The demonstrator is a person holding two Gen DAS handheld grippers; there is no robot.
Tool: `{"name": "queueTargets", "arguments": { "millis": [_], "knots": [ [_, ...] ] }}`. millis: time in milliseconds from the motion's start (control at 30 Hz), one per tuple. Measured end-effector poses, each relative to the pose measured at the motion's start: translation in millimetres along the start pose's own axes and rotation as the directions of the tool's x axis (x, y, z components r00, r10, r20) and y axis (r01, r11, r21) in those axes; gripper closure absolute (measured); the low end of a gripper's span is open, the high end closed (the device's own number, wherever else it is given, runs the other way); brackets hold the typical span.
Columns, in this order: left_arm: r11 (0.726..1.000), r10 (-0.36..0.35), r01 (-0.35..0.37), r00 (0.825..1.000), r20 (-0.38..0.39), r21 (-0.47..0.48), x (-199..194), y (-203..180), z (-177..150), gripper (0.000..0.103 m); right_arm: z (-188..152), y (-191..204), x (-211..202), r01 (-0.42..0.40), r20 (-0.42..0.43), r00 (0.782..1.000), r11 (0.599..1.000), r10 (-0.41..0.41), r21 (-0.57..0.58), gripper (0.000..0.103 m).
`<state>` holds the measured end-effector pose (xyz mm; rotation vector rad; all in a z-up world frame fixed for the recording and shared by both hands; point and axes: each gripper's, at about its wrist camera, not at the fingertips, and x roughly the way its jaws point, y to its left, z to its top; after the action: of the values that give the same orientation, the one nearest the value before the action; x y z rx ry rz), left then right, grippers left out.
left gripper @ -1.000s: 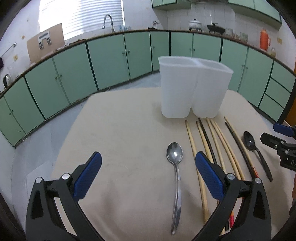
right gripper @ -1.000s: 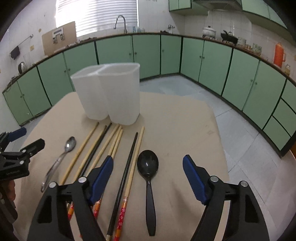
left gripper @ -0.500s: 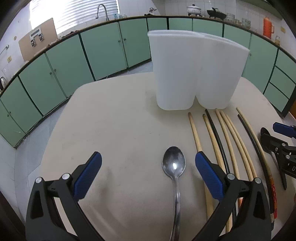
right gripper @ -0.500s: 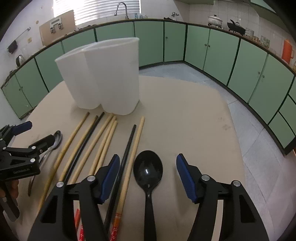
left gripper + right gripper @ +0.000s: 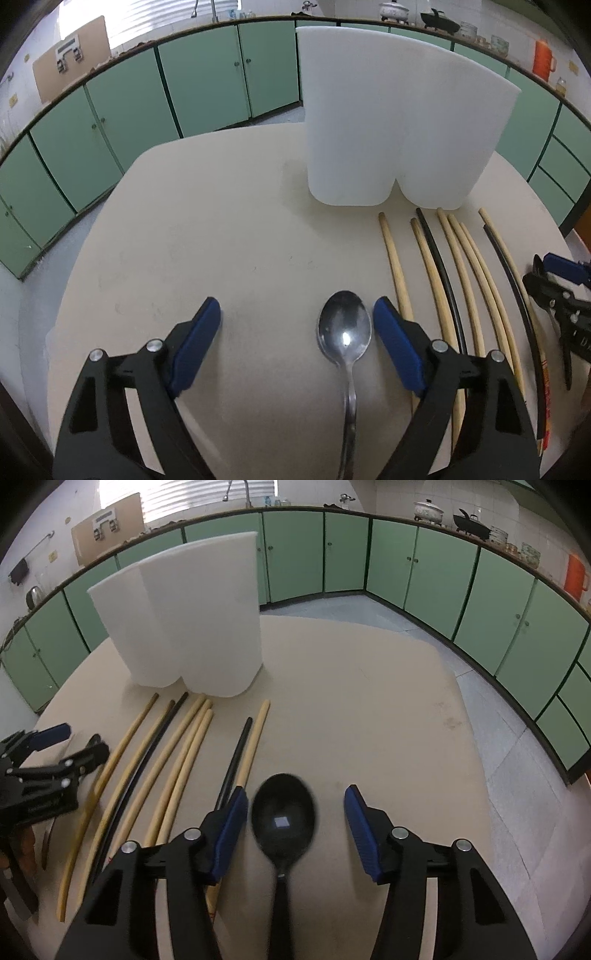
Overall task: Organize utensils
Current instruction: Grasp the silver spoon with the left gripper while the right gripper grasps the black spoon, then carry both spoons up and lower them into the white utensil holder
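A white two-compartment holder (image 5: 402, 122) stands at the back of the beige table; it also shows in the right wrist view (image 5: 184, 620). A metal spoon (image 5: 345, 336) lies between the fingers of my open left gripper (image 5: 297, 325), close to the right finger. A black spoon (image 5: 283, 821) lies between the fingers of my open right gripper (image 5: 295, 812). Several wooden and black chopsticks (image 5: 454, 269) lie side by side between the two spoons; they also show in the right wrist view (image 5: 173, 760). Both grippers are low over the table.
The beige table (image 5: 207, 236) has rounded edges with floor beyond. Green cabinets (image 5: 424, 568) ring the room. The right gripper shows at the right edge of the left wrist view (image 5: 565, 295); the left gripper shows at the left edge of the right wrist view (image 5: 44, 775).
Both grippers have moved forward and down over their spoons. Both have narrowed their opening; the spoons now lie between the fingers.
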<state>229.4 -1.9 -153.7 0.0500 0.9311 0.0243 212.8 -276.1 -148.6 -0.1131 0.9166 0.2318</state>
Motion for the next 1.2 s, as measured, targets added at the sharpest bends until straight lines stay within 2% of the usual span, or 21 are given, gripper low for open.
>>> {"name": "queueTargets", "arguments": {
  "millis": [400, 467, 533, 567, 633, 700, 767, 867, 1033, 1200],
  "knots": [
    [1.000, -0.007, 0.007, 1.000, -0.016, 0.005, 3.0, 1.4, 6.0, 0.017, 7.2, -0.9, 6.6, 0.004, -0.031, 1.000, 1.000, -0.004, -0.005, 0.050],
    [1.000, -0.025, 0.025, 0.999, -0.020, -0.005, 1.5, 0.5, 3.9, 0.023, 9.0, -2.1, 6.3, -0.007, -0.038, 0.999, 1.000, 0.007, -0.006, 0.055],
    [0.999, -0.044, 0.044, 0.999, -0.022, -0.010, -0.7, -1.1, 4.6, 0.037, 11.9, -2.8, 5.6, -0.018, -0.043, 0.999, 1.000, 0.018, -0.007, 0.069],
    [0.999, -0.049, 0.049, 0.999, -0.021, -0.006, -2.1, -2.9, 6.0, 0.042, 12.7, -3.0, 5.5, -0.025, -0.047, 0.999, 1.000, 0.025, -0.008, 0.068],
    [0.998, -0.070, 0.070, 0.997, -0.022, 0.001, -5.3, -5.0, 7.2, 0.061, 12.3, -3.3, 3.5, -0.035, -0.049, 0.998, 0.999, 0.035, -0.007, 0.069],
    [0.995, -0.096, 0.096, 0.995, -0.022, -0.012, -8.2, -3.7, 8.5, 0.073, 11.8, -4.8, 0.0, -0.042, -0.039, 0.998, 0.999, 0.043, 0.002, 0.069],
    [0.989, -0.143, 0.142, 0.990, -0.018, -0.042, -12.9, 0.5, 8.8, 0.076, 7.9, -10.4, -9.7, -0.069, -0.006, 0.998, 0.997, 0.070, 0.022, 0.069],
    [0.983, -0.175, 0.176, 0.984, 0.031, -0.054, -27.6, 5.4, 6.8, 0.076, 4.2, -15.5, -22.9, -0.106, 0.045, 0.994, 0.993, 0.104, 0.047, 0.069],
    [0.976, -0.199, 0.209, 0.969, 0.145, -0.061, -55.2, 13.6, 0.7, 0.076, 1.2, -18.4, -45.1, -0.104, 0.132, 0.986, 0.994, 0.097, 0.045, 0.069],
    [0.980, -0.164, 0.189, 0.950, 0.267, -0.069, -87.5, 21.5, -9.7, 0.076, 4.3, -6.3, -66.5, -0.097, 0.216, 0.972, 0.995, 0.090, 0.021, 0.069]
  ]
}}
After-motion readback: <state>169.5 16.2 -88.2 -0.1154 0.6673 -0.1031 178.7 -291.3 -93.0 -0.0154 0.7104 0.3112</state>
